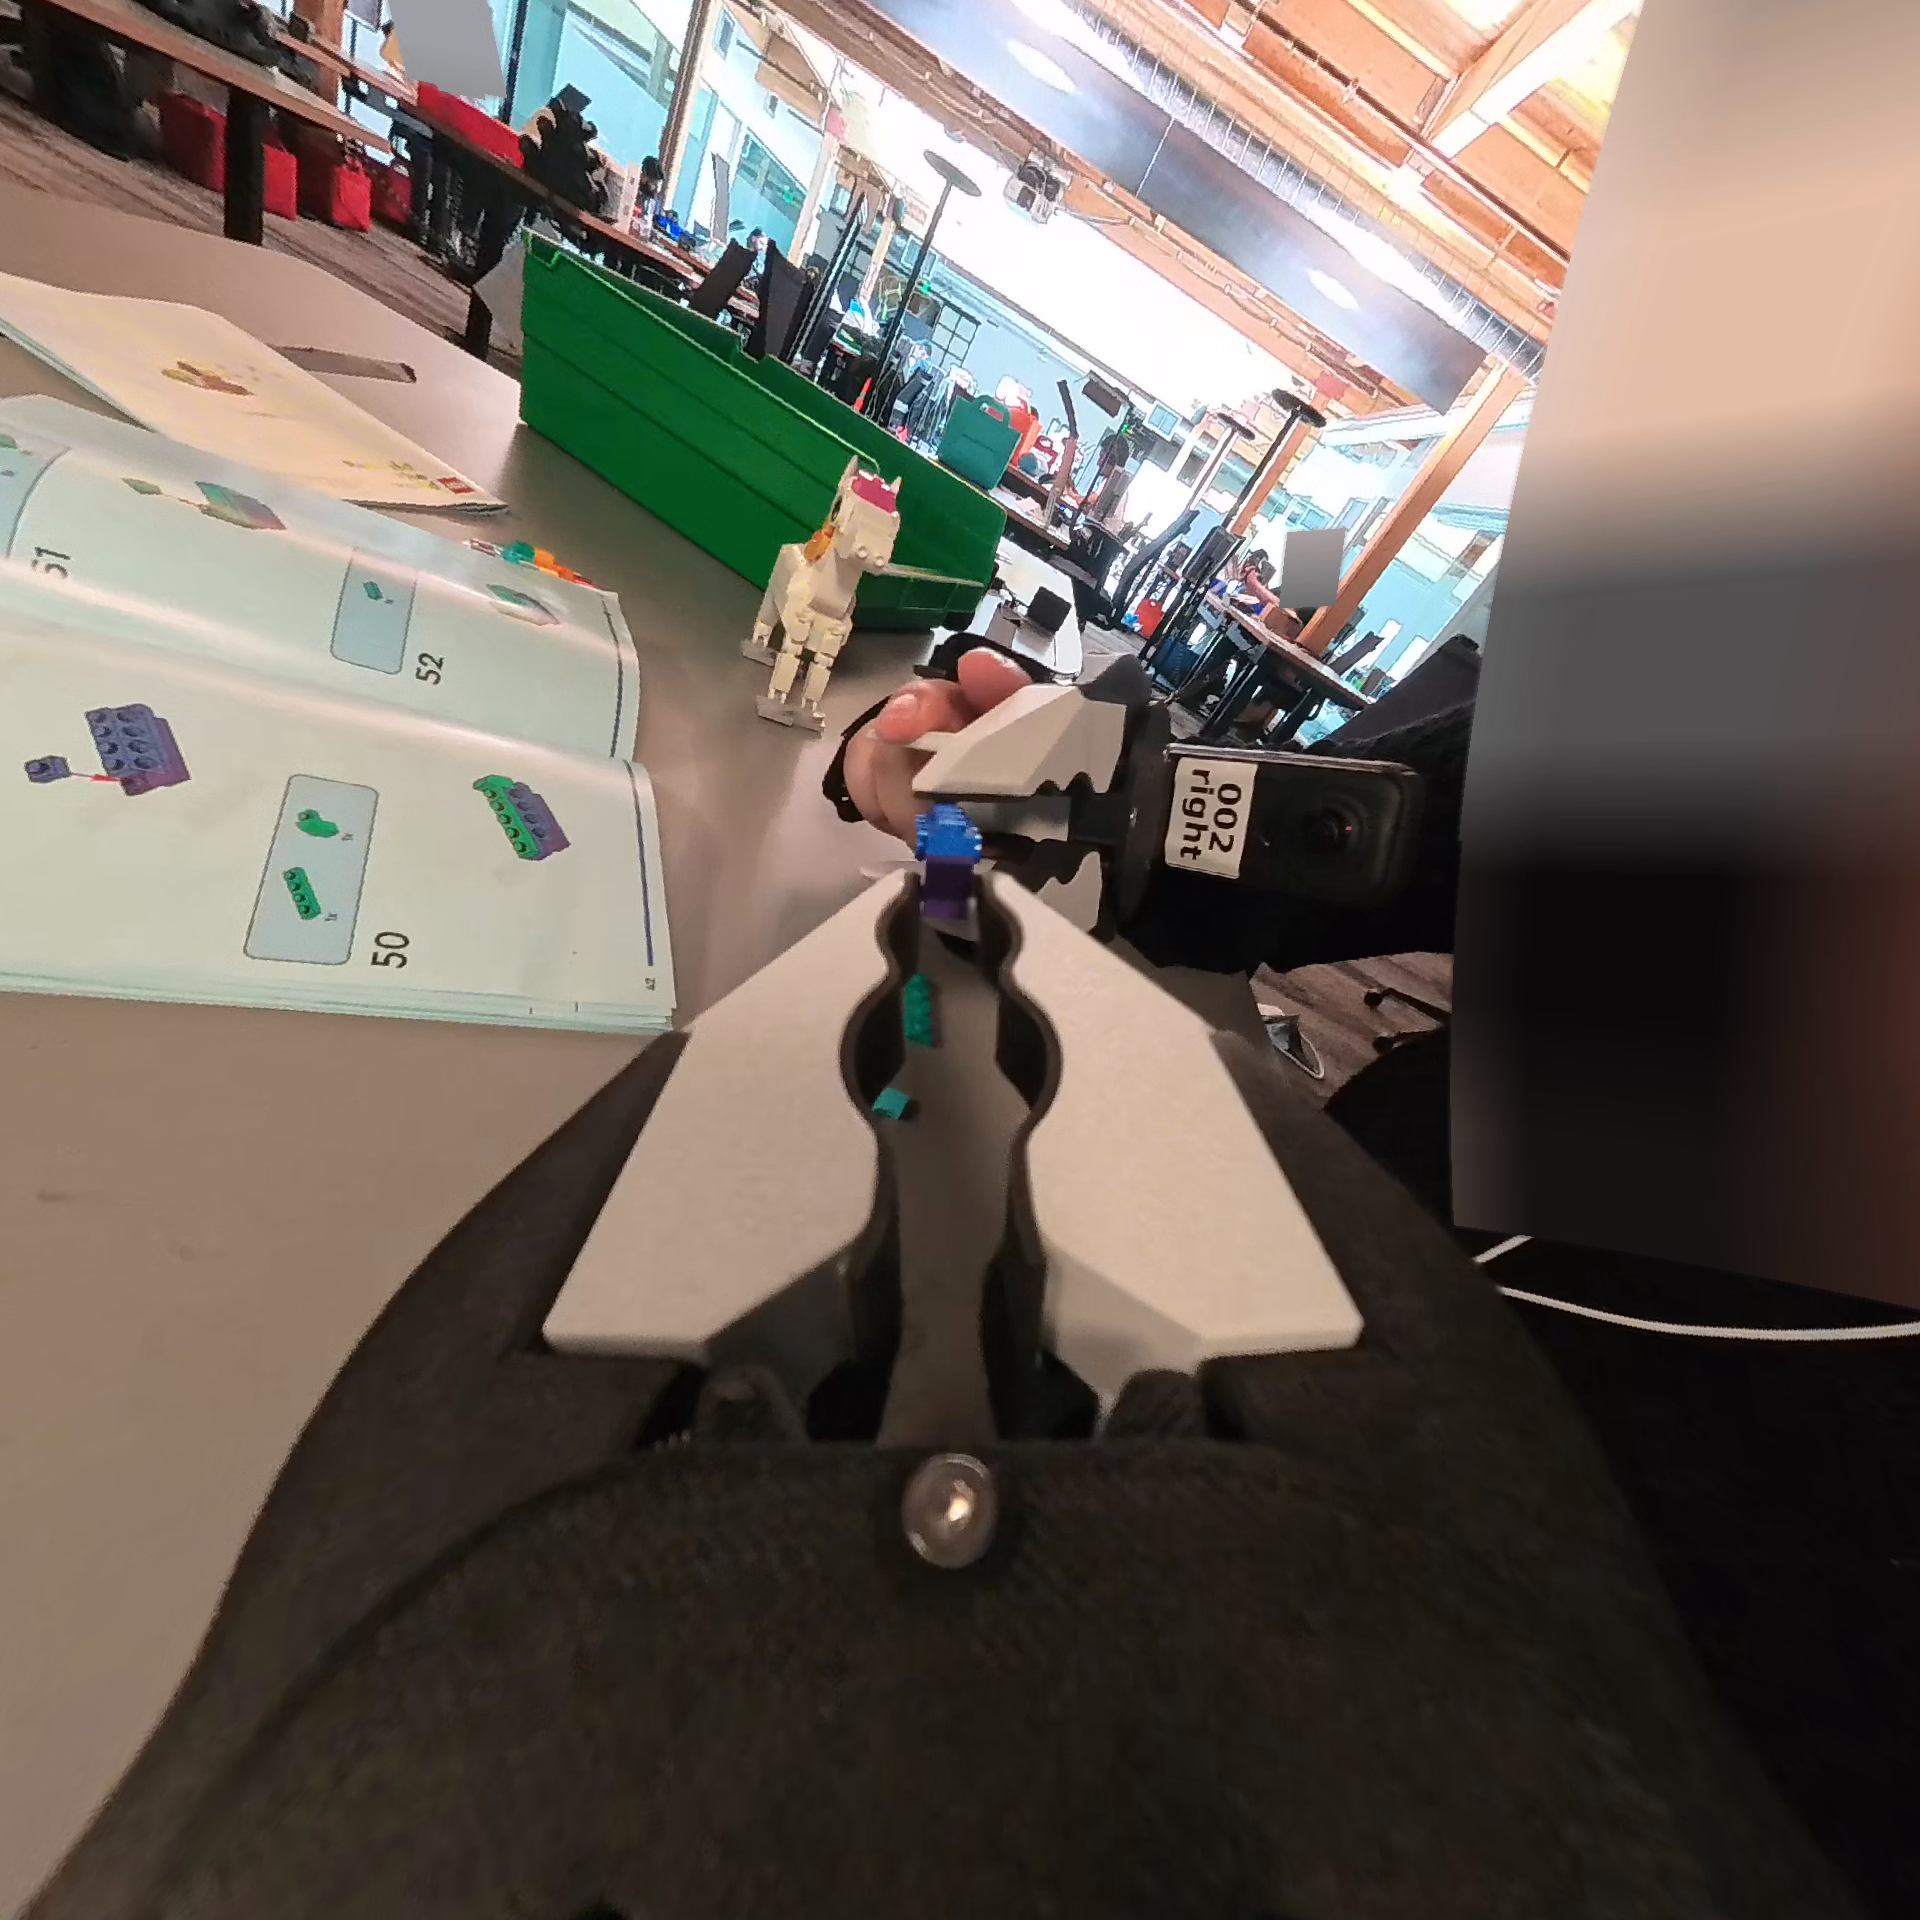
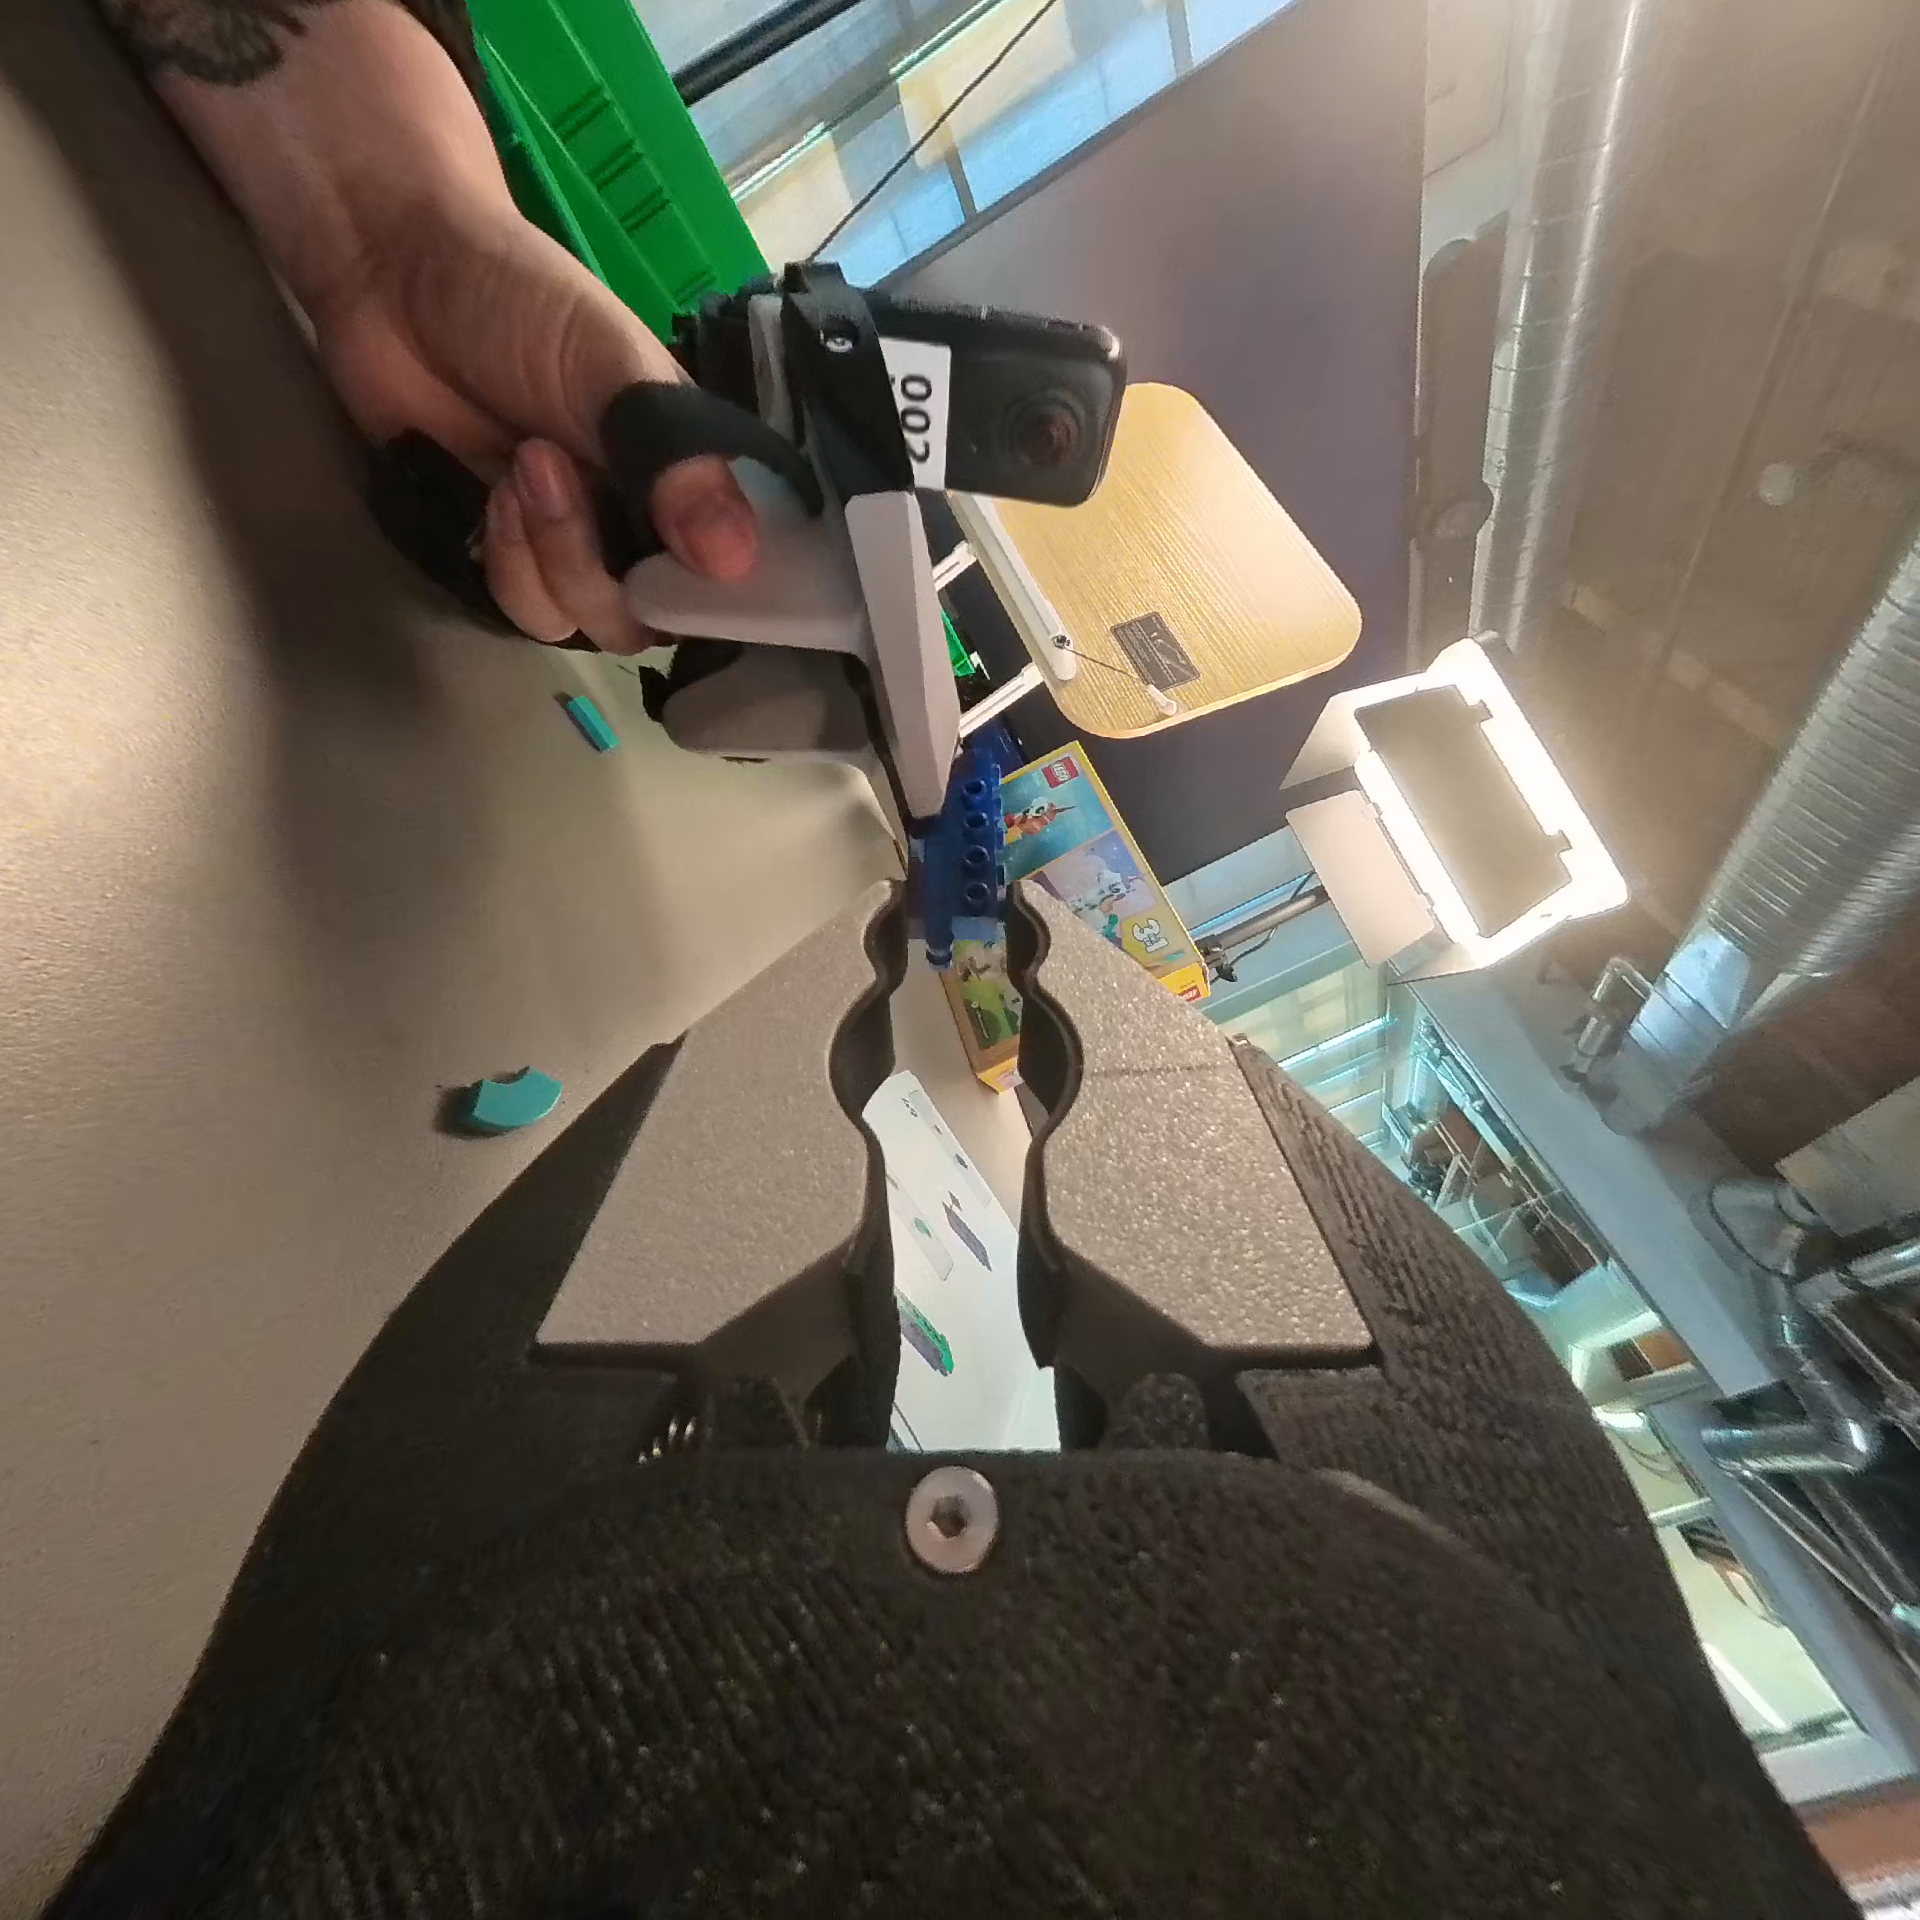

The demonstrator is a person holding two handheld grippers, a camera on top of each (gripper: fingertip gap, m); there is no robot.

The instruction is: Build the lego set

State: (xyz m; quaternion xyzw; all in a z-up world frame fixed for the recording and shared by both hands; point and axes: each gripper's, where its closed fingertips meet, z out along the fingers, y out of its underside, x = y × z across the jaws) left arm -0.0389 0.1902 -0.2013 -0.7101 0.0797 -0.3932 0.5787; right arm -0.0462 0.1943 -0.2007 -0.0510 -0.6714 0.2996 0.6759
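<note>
Above the worktop's (image 1: 312,1195) near edge, left tool (image 1: 948,902) pinches the purple brick (image 1: 948,883) while right tool (image 1: 961,821) clamps the blue brick (image 1: 943,831) onto it; studs want squaring before a straight, firm press

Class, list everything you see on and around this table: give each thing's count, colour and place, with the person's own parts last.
Brick assembly: one, blue over purple, between both gripper tips.
Loose pieces: two, teal, tabletop.
Animal model: one, white, beside bin.
Bin: one, green, far side.
Instruction booklets: two, pale, left; nearer one open.
Set box: one, yellow-edged, beyond.
Left hand-held gripper: closed on assembly.
Right hand-held gripper: grips the blue end.
</note>
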